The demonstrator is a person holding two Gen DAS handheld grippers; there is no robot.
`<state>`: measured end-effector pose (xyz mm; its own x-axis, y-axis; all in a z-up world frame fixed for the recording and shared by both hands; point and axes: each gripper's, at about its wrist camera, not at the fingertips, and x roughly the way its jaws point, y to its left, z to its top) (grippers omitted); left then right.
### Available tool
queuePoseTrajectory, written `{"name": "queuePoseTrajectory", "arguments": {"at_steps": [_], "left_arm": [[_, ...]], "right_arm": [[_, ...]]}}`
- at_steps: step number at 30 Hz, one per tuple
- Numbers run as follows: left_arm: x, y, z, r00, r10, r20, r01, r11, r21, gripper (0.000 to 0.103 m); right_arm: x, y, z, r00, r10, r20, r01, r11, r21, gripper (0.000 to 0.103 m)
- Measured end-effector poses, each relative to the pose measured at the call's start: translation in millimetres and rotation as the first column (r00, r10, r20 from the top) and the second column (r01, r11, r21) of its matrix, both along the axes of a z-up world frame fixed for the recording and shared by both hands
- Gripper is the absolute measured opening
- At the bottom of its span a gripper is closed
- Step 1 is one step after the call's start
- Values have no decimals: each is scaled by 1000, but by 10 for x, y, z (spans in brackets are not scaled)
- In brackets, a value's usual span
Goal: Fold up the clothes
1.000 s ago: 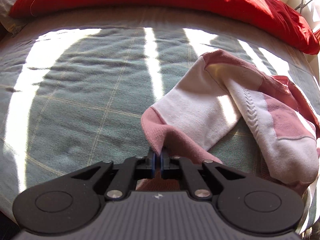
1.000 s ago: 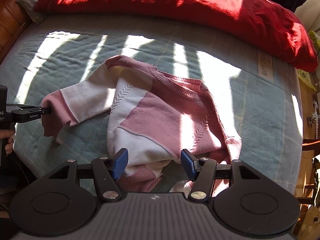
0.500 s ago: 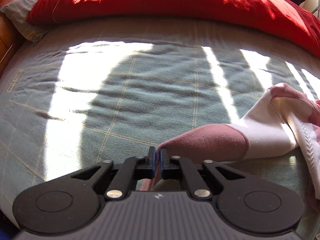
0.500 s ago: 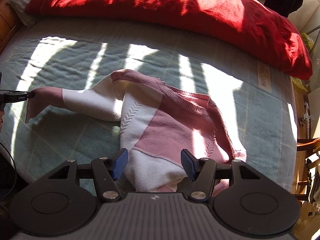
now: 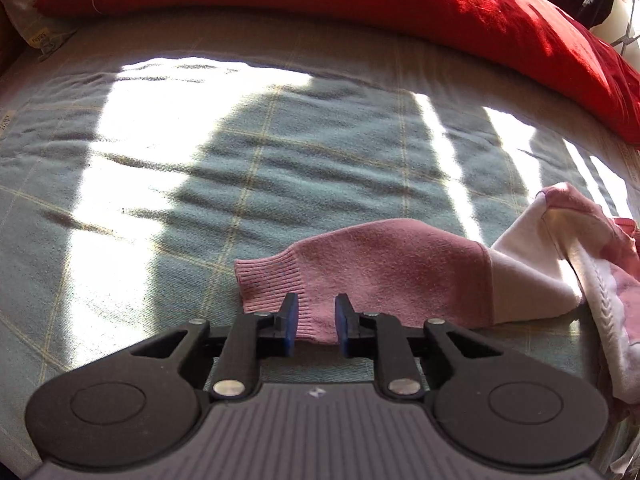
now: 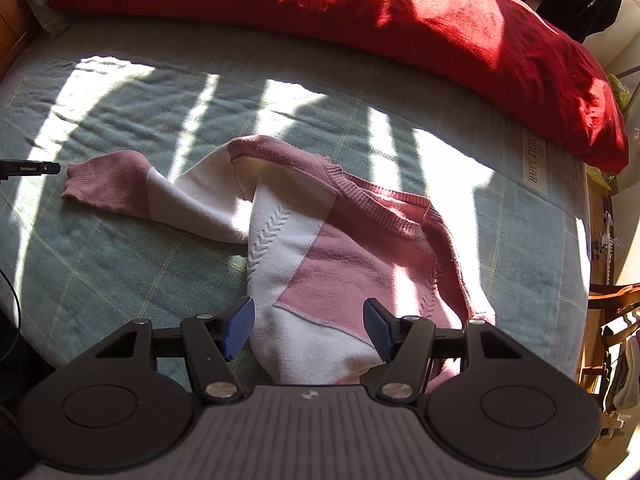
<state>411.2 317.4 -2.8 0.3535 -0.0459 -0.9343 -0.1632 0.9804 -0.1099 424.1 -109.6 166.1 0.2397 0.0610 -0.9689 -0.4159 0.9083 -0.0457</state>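
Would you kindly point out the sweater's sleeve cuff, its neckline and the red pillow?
sleeve cuff (image 5: 272, 284), left wrist view, on the ribbed end.
neckline (image 6: 376, 196), right wrist view, on the ribbed collar band.
red pillow (image 6: 360, 16), right wrist view, on its sunlit middle.

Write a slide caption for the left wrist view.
Open left gripper at the sweater's pink cuff, flat on the green bedspread.

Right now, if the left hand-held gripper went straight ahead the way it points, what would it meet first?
Probably the sweater's pink ribbed cuff: it lies on the bed just ahead of the open left hand-held gripper, partly between its fingers. Height above the cloth is unclear.
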Motion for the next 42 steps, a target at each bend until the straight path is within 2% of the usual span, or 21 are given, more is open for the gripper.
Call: {"name": "queuePoseTrajectory", "arguments": {"at_steps": [4,6,8,9,11,13,15,17,20,22,23,24,25,26,29,35,42], "left_arm": [[-107,-164,-309,996,75,-49,-82,984,-157,23],[-166,-154,-467,983,170,-74,-183,953,-240,32],[-262,-117,-597,956,286,-68,-293,901,-321,40],[-310,-99,-662,937,343,-69,-344,867,-361,41],[-406,-62,-793,888,452,-78,-438,786,-437,44],[-500,-27,-920,829,552,-94,-517,690,-507,48],[-523,-28,-972,800,596,-67,-532,654,-538,52],[-523,-41,-1008,779,625,-41,-537,633,-558,57],[-487,-121,-1031,762,647,-2,-539,634,-554,62],[-431,-210,-988,774,631,51,-522,681,-513,61],[-408,-253,-949,776,626,82,-519,707,-480,57],[-394,-298,-915,774,624,107,-529,731,-431,36],[-379,-342,-881,773,621,132,-538,751,-383,21],[-362,-371,-849,772,619,147,-543,761,-356,14],[-299,-388,-740,775,604,186,-548,789,-278,11],[-124,-177,-478,803,545,242,-527,838,-140,11],[80,70,-173,835,465,294,-494,869,28,13]], "right_arm": [[26,109,-104,1000,19,-20,-19,1000,-2,66],[19,154,-176,999,24,-36,-24,1000,-1,67],[15,178,-260,998,28,-54,-28,1000,-1,67],[13,181,-311,998,27,-62,-27,1000,1,68],[10,181,-420,996,23,-81,-22,1000,6,68],[6,172,-552,994,15,-105,-13,1000,18,68],[-4,170,-690,992,15,-125,-11,999,33,68],[-16,171,-829,989,17,-144,-10,999,48,68],[-32,182,-1030,986,31,-163,-15,995,102,68],[-38,201,-1143,985,47,-163,-24,989,143,68],[-40,213,-1195,985,56,-160,-30,986,163,68],[-41,225,-1246,985,65,-157,-36,982,183,68],[-45,230,-1289,985,73,-154,-41,978,203,68],[-53,221,-1314,985,80,-152,-45,974,221,68],[-76,191,-1382,984,101,-146,-58,960,273,68],[-39,-107,-1410,990,94,-104,-62,960,273,68],[151,-511,-1457,998,14,-63,4,959,282,68]]}}
